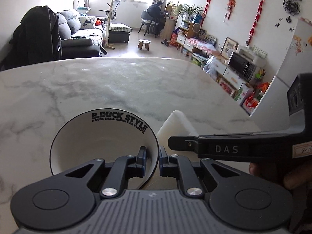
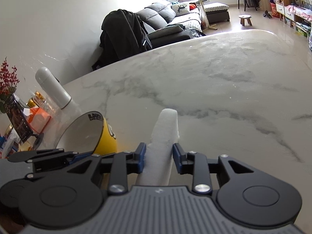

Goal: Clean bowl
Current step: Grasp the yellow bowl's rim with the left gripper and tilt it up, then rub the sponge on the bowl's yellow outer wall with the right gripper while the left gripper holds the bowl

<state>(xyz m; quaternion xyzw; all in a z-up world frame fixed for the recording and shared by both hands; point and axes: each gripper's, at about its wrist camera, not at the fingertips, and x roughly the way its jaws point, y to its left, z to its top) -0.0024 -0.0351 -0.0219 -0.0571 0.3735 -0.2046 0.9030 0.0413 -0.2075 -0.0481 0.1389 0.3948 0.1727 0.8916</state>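
Left wrist view showed the left gripper [image 1: 153,157] clamped on the rim of a bowl [image 1: 101,146], one pad inside the white wall and the other outside it, the jaws drawn narrow around the thin edge. That bowl sat in the lower centre of the frame, tipped so that its opening faced the camera, with black lettering printed along the upper inside rim. A marble table [image 1: 120,85] filled the middle of the picture behind it. Entering from the right edge, the right gripper [image 1: 176,143] reached in level, its black finger ending just right of the bowl's rim, with a white sponge [image 1: 175,122] showing above and behind that finger. Part of a hand [image 1: 288,177] appeared at the lower right.

Seen from the right wrist, the right gripper [image 2: 159,156] held the white sponge [image 2: 165,132] between its blue pads, the sponge standing forward from the narrow jaws over the table [image 2: 224,89]. At lower left the bowl [image 2: 91,132] showed a yellow outside and a pale inside, tilted, with the left gripper [image 2: 78,156] on its lower rim. Sponge and bowl were near each other but apart. A white bottle [image 2: 52,87] stood at the left edge of the frame, beside an orange tissue box [image 2: 39,119].
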